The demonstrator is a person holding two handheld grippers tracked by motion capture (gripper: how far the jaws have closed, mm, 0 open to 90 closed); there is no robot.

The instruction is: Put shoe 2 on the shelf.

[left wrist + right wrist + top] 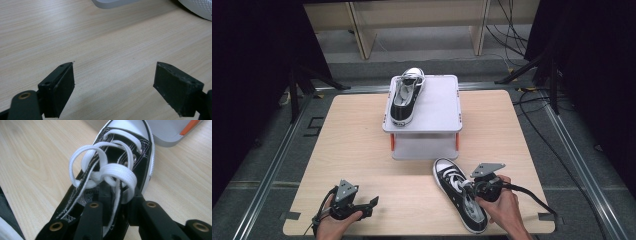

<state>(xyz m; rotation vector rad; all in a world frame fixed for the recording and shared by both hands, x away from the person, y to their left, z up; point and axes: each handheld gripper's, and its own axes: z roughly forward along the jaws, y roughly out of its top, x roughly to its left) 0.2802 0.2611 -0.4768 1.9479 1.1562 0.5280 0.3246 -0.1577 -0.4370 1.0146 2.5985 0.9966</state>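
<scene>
Right gripper [472,189] clamped on the black-and-white canvas sneaker [459,200] at the light wooden tabletop's [362,150] near edge.
Left gripper [373,201] spread wide, holding nothing, over bare wood. A matching second sneaker [406,97] lies on the grey plastic stand [437,107].

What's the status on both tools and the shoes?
Left tool open, over bare table. Right tool shut on near sneaker, gripping tongue and laces. Second sneaker on grey stand. Path clear.
</scene>
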